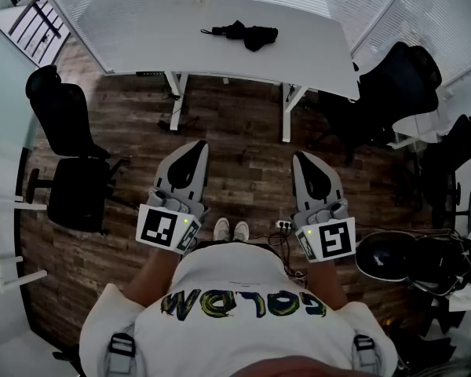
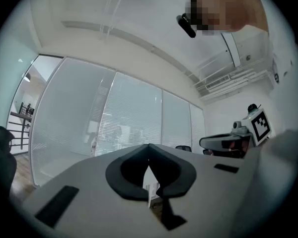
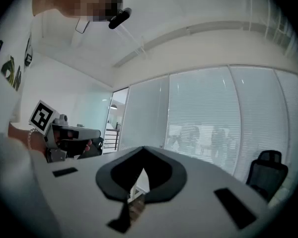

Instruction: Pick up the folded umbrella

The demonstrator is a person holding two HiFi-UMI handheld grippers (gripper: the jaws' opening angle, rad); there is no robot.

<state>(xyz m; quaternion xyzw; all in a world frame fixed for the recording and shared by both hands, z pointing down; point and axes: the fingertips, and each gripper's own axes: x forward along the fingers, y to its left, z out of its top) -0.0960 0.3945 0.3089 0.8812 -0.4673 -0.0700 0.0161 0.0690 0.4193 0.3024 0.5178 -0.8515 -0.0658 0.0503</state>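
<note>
The folded black umbrella lies on the white table at the far end of the head view, its strap trailing to the left. Both grippers are held close to the person's body, well short of the table and over the wooden floor. My left gripper and my right gripper point toward the table, each with its jaws together and nothing between them. In the left gripper view my left gripper shows tips meeting; in the right gripper view my right gripper looks the same. The umbrella shows in neither gripper view.
A black office chair stands at the left, and another black chair stands by the table's right corner. More dark chairs and gear crowd the right side. A power strip lies by the person's feet. Blinds cover the windows behind the table.
</note>
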